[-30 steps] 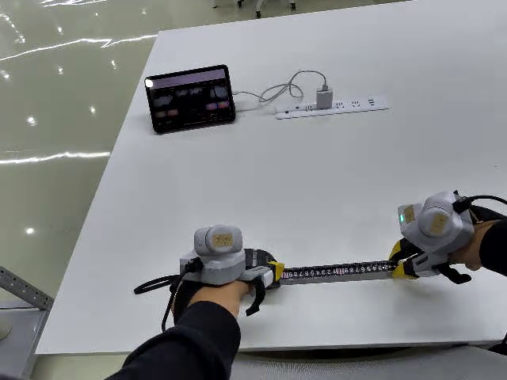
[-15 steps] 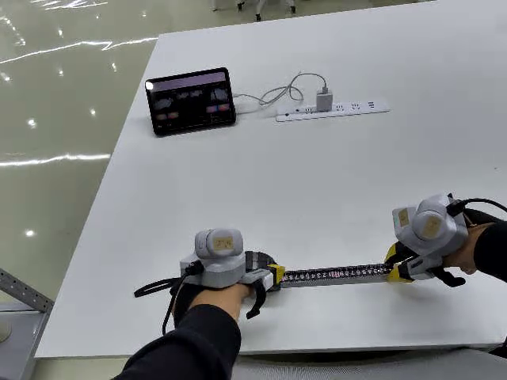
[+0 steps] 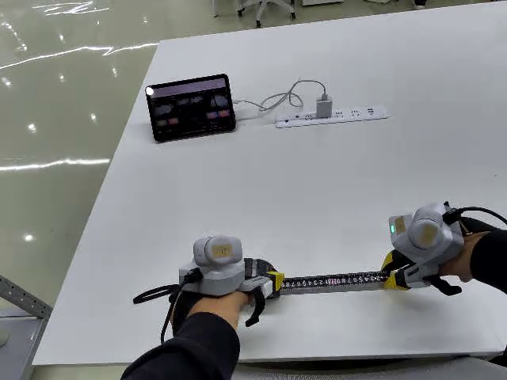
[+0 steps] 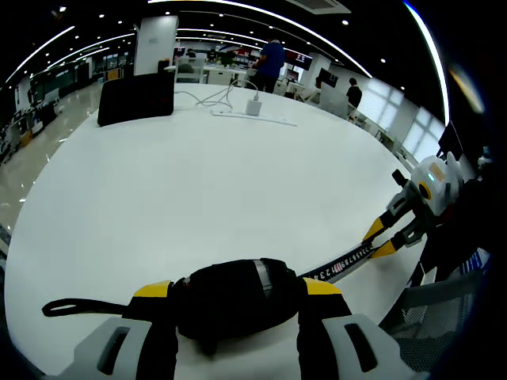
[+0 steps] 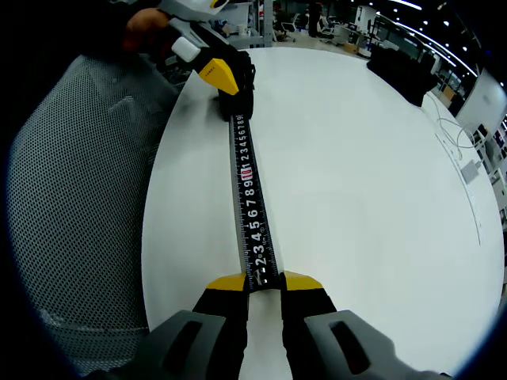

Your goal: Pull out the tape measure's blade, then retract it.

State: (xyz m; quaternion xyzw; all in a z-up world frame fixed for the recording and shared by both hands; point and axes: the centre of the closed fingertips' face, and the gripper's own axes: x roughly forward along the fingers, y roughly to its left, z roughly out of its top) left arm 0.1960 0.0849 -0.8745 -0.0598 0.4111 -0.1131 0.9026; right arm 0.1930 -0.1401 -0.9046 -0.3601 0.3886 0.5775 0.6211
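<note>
The left gripper [image 4: 238, 286] clamps the tape measure's case [image 4: 230, 305]; the right gripper [image 5: 265, 282], at its three o'clock, pinches the blade [image 5: 248, 182] tip — any slip there could whip the blade back.

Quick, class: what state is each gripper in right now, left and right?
Left gripper: shut on the tape measure case.
Right gripper: shut on the free end of the blade.

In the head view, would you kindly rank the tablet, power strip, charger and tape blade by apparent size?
1. Tablet
2. Power strip and blade: these look alike, though the blade lies nearer the camera
3. Charger
</note>
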